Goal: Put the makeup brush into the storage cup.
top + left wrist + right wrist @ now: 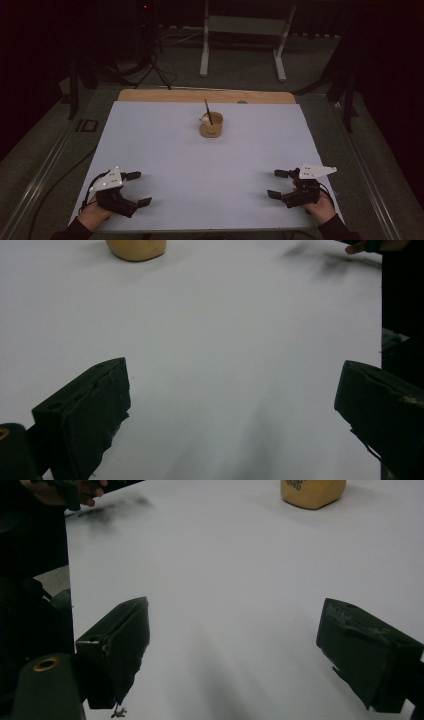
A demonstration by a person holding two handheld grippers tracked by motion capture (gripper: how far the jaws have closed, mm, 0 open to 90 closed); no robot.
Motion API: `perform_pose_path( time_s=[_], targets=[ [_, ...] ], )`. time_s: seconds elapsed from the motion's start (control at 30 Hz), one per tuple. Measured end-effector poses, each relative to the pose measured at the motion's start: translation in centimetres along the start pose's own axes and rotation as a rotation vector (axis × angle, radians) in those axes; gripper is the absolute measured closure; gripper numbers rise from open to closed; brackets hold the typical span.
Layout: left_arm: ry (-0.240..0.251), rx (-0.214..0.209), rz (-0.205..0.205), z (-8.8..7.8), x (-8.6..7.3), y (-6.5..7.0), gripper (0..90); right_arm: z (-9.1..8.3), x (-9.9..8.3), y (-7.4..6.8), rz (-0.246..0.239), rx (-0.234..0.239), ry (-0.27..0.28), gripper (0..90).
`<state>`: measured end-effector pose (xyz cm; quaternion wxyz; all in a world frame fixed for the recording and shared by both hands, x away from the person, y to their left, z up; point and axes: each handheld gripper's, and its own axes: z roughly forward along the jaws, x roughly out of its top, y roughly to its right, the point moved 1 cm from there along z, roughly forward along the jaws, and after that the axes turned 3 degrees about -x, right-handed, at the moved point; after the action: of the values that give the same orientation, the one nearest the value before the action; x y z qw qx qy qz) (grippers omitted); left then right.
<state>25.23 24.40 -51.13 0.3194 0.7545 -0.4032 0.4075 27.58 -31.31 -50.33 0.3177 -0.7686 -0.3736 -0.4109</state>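
My left gripper [135, 189]: sitting low over the near left corner of the white sheet [165, 150], jaws spread wide, nothing between them. In the left gripper view it's just bare sheet in the gap.

My right gripper [276, 184]: same deal at the near right corner, jaws wide apart and gripping nothing. Both point inward, roughly toward each other across the sheet.

Cup [211, 125]: small tan one, standing upright on the sheet, well ahead of both my tools and about midway between them side to side. Neither gripper is anywhere close to touching it.

Cup from my left gripper: up ahead and off toward the left jaw's side, at the top edge of that view [136, 249], only its lower part visible.

Cup from my right gripper: up ahead and toward the right jaw's side [313, 492], some dark print on its wall, too blurry for me to read.

Stick [207, 111]: thin dark thing standing in the cup, leaning a bit and poking up past the rim. Can't tell exactly what it is.

White bit in the cup [205, 119]: pale lump right beside the stick, at the rim's left side. Too small to make out.

Table [200, 95]: wooden edge peeks out past the far side of the sheet, beyond the cup.

My hands: left hand [92, 215] and right hand [320, 207] each wrapped around the back of their gripper, dark sleeves at the near edge.
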Motion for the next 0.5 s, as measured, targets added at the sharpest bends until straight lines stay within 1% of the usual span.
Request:
perform_pose_path(
  time_s=[0.1,0.23,0.5],
  targets=[
    [-0.006,-0.004,0.002,0.16,-0.13,0.08,2.5,-0.04,-0.1,0.06,0.007,-0.003,0.001,13.8],
    [0.005,-0.005,0.004,0.12,-0.19,0.16,2.5,0.05,-0.2,0.16,0.013,-0.004,-0.002,13.8],
    [0.008,-0.004,-0.003,0.16,-0.36,-0.01,2.5,0.21,-0.45,0.32,0.024,-0.005,-0.005,13.9]
  ],
)
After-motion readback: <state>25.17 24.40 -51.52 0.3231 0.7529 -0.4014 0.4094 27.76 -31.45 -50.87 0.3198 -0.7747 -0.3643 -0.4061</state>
